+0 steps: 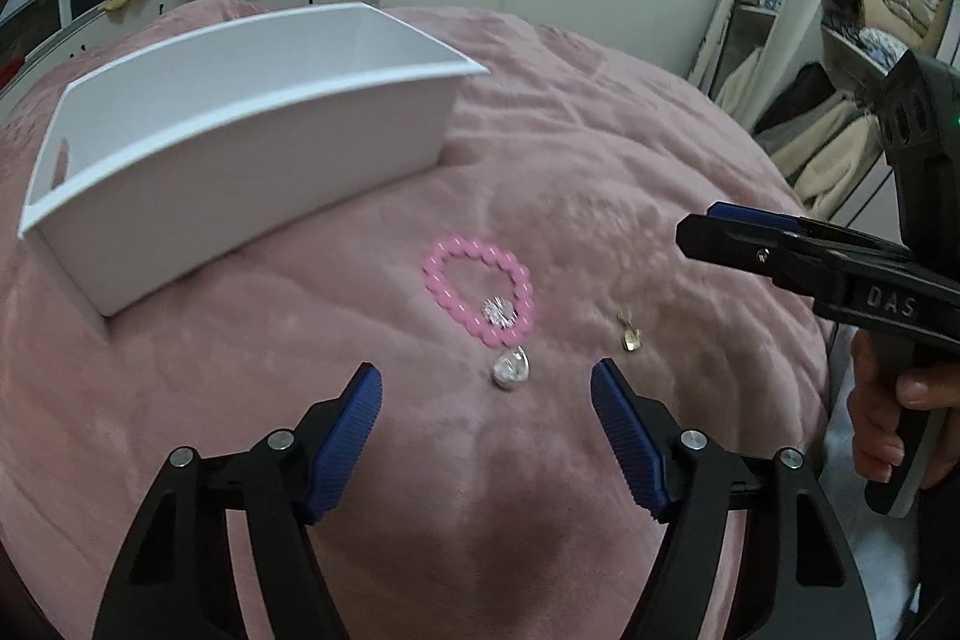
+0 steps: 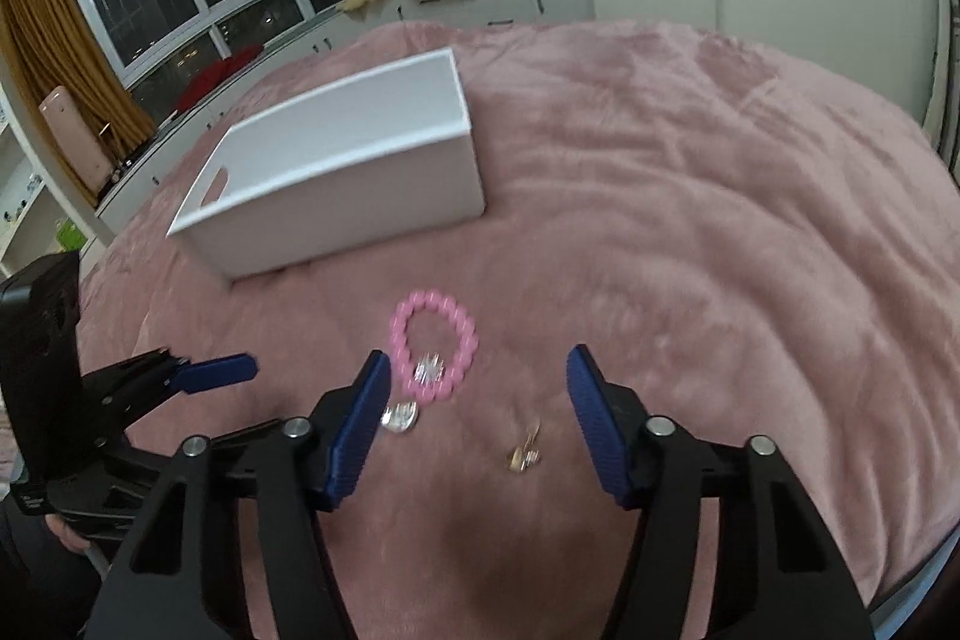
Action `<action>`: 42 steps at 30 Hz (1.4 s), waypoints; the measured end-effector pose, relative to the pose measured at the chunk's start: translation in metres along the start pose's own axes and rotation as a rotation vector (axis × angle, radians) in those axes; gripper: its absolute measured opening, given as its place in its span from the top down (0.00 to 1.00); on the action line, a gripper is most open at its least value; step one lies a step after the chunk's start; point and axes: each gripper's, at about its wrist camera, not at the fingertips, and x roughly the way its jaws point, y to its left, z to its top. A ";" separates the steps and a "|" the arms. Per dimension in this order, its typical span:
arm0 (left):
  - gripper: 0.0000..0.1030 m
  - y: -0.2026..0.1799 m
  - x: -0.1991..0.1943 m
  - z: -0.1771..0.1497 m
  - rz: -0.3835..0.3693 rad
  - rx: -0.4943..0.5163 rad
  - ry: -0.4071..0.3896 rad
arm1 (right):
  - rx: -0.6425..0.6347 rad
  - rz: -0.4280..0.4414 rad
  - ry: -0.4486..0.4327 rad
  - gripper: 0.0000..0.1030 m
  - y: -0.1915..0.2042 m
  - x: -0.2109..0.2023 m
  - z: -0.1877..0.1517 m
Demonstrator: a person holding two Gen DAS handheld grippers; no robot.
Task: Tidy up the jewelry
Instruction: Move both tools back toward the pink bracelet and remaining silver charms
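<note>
Blue-padded jaws of the left gripper (image 1: 486, 400) fill the bottom of the left wrist view, standing apart with nothing between the pads; a silver charm (image 1: 511, 371) lies on the pink blanket (image 1: 630, 112) just beyond the tips; touching it, toward centre frame, sits the pink bead bracelet (image 1: 478, 293); a small gold pendant (image 1: 629, 335) rests to its right; the white box (image 1: 252, 142) sits upper left; over in the right wrist view the right gripper (image 2: 477, 391) hangs parted and empty too, gold pendant between its fingers, untouched
</note>
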 end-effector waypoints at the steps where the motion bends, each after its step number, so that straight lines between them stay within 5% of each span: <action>1: 0.28 -0.003 0.003 -0.002 0.005 0.011 0.006 | -0.008 -0.001 0.012 0.50 0.000 0.001 -0.004; 19: 0.29 -0.024 0.053 -0.009 0.018 0.062 0.052 | -0.047 -0.008 0.148 0.57 -0.004 0.027 -0.038; 25: 0.41 -0.023 0.073 -0.010 0.007 0.056 0.083 | -0.032 -0.011 0.177 0.74 -0.007 0.046 -0.037; 33: 0.58 -0.013 0.082 -0.002 -0.004 0.032 0.087 | -0.020 -0.039 0.231 0.74 -0.009 0.069 -0.037; 38: 0.51 -0.011 0.083 0.002 -0.008 0.043 0.081 | 0.002 -0.047 0.254 0.65 -0.013 0.071 -0.041; 40: 0.52 -0.013 0.086 0.003 -0.002 0.055 0.082 | -0.011 -0.061 0.268 0.71 -0.013 0.074 -0.044; 42: 0.65 -0.014 0.089 0.004 0.000 0.058 0.087 | -0.040 -0.088 0.264 0.82 -0.010 0.075 -0.045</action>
